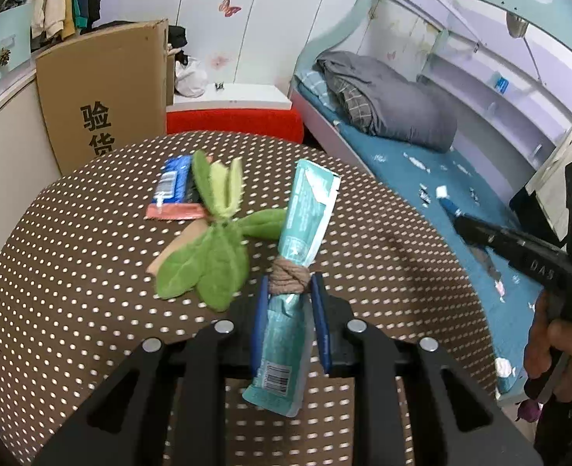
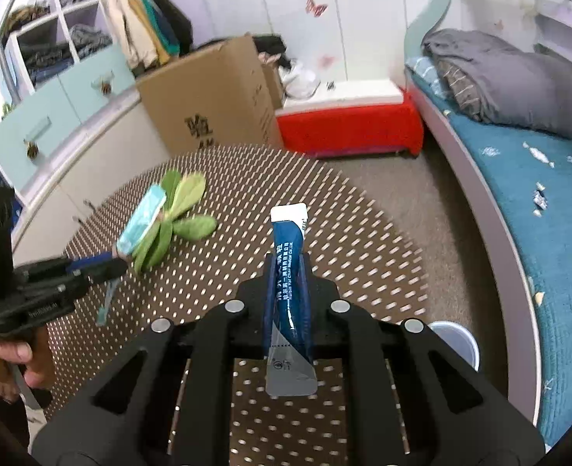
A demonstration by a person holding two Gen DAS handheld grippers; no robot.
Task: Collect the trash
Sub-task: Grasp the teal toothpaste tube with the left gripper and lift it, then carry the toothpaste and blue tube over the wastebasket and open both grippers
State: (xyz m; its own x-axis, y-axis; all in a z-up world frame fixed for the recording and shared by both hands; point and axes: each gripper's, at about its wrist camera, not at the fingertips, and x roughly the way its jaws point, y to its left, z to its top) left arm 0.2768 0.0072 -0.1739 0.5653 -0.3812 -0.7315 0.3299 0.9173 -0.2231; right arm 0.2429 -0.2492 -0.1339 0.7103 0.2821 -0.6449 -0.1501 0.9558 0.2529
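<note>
My left gripper (image 1: 289,291) is shut on a teal wrapper (image 1: 305,213) bound with brown twine (image 1: 289,277), held above the brown dotted table (image 1: 72,291). It also shows in the right wrist view (image 2: 142,221). My right gripper (image 2: 287,260) is shut on a blue and white sachet (image 2: 287,240), held over the table (image 2: 363,240). The right gripper appears at the right edge of the left wrist view (image 1: 447,204). A blue and red wrapper (image 1: 175,190) lies on the table beside a green plush leaf toy (image 1: 212,248).
A pale bin (image 2: 458,339) stands on the floor right of the table. A cardboard box (image 1: 103,89), a red bench (image 1: 235,122) and a bed with a grey blanket (image 1: 386,97) lie beyond. Small scraps dot the blue bed sheet (image 1: 425,194).
</note>
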